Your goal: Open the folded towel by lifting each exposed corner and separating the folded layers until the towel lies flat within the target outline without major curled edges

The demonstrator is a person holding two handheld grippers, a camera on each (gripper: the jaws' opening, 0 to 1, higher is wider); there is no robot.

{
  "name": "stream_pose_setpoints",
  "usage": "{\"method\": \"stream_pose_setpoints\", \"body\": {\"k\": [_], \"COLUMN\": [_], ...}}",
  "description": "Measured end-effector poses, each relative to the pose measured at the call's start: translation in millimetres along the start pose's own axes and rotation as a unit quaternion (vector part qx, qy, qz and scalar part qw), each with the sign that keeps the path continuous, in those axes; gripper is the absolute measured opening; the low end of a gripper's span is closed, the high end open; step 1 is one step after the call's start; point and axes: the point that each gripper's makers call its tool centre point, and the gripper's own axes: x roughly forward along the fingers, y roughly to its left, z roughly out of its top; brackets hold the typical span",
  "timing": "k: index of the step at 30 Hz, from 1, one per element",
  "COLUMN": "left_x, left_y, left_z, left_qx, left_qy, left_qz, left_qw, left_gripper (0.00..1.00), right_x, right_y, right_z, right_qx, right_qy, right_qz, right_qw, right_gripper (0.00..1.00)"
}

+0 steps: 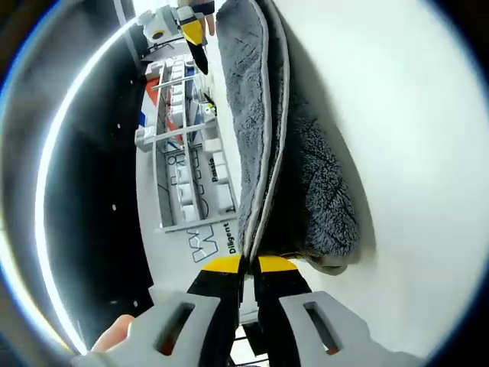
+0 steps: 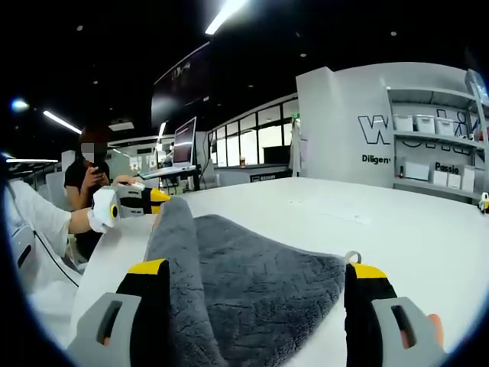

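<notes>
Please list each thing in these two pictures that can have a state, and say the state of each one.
towel: grey, partly lifted, one edge raised, not yet flat on the table
left gripper: shut on the towel's edge, holding it up
right gripper: open, jaws wide apart on either side of the towel
table: white, bearing the towel
ceiling lights: on

Yellow-tipped black fingers, grey mounts

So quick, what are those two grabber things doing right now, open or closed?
Left gripper: jaws closed on an edge of the grey towel.
Right gripper: jaws wide open, the towel lying between them, nothing gripped.
</notes>
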Motion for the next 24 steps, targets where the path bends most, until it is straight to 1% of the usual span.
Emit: {"method": "stream_pose_setpoints", "body": {"k": [7, 12, 18, 24], "left_x": [-8.0, -16.3, -28.9, -41.2], "left_y": [14.7, 26.0, 37.8, 47.2], "left_z": [1.9, 4.6, 10.0, 15.4], "left_qx": [-0.001, -0.004, -0.004, -0.006], "left_qy": [-0.003, -0.007, -0.014, -0.021], "left_qz": [0.025, 0.043, 0.06, 0.071], "left_qw": [0.9997, 0.999, 0.9981, 0.9972], "left_gripper": [0.04, 0.04, 0.04, 0.04], "right_x": [-0.2, -0.3, -0.4, -0.4], "right_y": [-0.8, 7.3, 15.0, 14.0], "right_z": [0.0, -3.1, -6.1, -6.5], "right_qx": [0.0, -0.001, -0.001, 0.0], "right_qy": [0.0, 0.001, 0.001, 0.001], "right_qz": [-0.001, -0.001, 0.0, -0.001], "right_qw": [1.0, 1.0, 1.0, 1.0], "right_gripper": [0.97, 0.97, 0.97, 0.97]}}
